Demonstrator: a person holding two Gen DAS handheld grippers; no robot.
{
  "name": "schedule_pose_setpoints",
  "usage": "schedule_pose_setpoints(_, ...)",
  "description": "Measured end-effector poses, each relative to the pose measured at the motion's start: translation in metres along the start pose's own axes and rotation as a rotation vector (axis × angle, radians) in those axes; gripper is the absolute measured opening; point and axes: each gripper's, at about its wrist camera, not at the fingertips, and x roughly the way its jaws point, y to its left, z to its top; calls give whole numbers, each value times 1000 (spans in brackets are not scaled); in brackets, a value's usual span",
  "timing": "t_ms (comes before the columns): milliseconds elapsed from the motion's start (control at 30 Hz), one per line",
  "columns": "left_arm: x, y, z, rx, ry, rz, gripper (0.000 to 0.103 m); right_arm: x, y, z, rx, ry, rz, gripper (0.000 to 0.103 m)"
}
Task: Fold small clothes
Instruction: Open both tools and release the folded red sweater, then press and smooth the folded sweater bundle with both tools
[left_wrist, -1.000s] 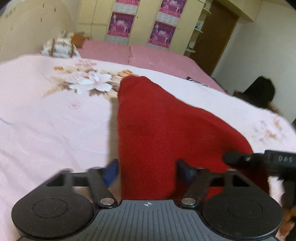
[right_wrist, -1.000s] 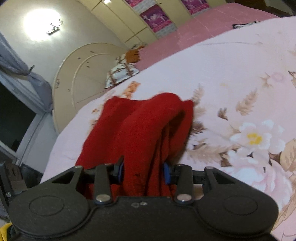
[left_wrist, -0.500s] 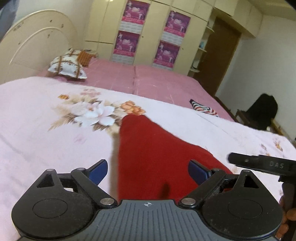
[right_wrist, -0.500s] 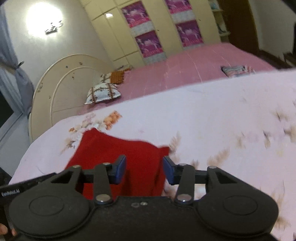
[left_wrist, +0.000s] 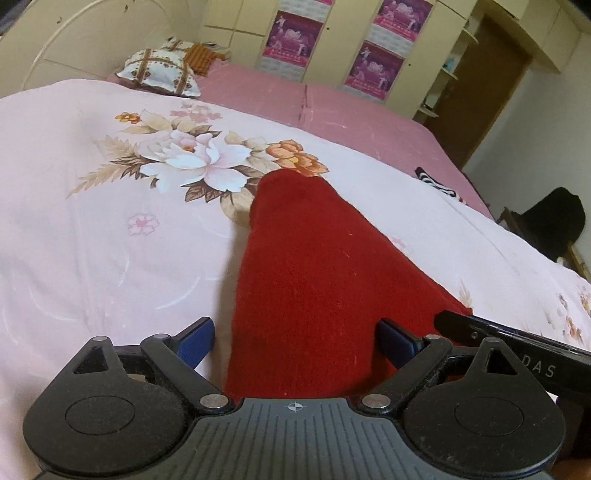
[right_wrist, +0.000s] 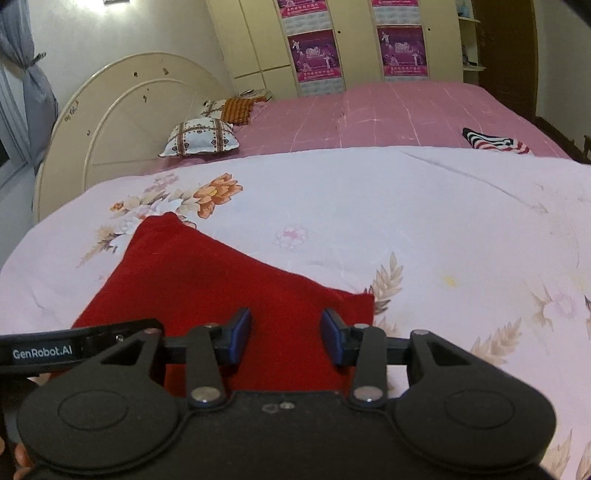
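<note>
A red knitted garment (left_wrist: 314, 273) lies folded flat on the pale pink floral quilt (left_wrist: 92, 229). It also shows in the right wrist view (right_wrist: 221, 284). My left gripper (left_wrist: 295, 338) is open, its blue pads wide apart over the garment's near edge and holding nothing. My right gripper (right_wrist: 286, 334) is open too, above the garment's near right corner and empty. Part of the right gripper shows at the right edge of the left wrist view (left_wrist: 517, 343), and part of the left gripper at the left of the right wrist view (right_wrist: 74, 349).
A darker pink sheet (right_wrist: 388, 114) covers the far half of the bed. Pillows (right_wrist: 199, 138) lie by the cream headboard (right_wrist: 122, 110). A striped cloth (right_wrist: 495, 142) lies at the far right. A dark chair (left_wrist: 554, 225) stands beside the bed. Wardrobes line the back wall.
Both grippers let go of the red garment and opened. It now lies flat on the quilt. Both grippers have pulled back a little toward the near edge.
</note>
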Motion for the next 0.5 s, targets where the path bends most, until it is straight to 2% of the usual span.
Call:
schedule_pose_setpoints(100, -15, -5, -4, 35, -22, 20, 94, -8, 4, 3, 4, 1, -5, 41)
schedule_pose_setpoints(200, -31, -5, -8, 54, -27, 24, 94, -30, 9, -1, 6, -37, 7, 42)
schedule_pose_setpoints(333, -55, 0, -24, 78, -28, 21, 94, -65, 12, -14, 13, -75, 36, 42)
schedule_pose_setpoints(500, -81, -1, -55, 148, -36, -1, 94, -95, 19, -43, 4, -88, 32, 42)
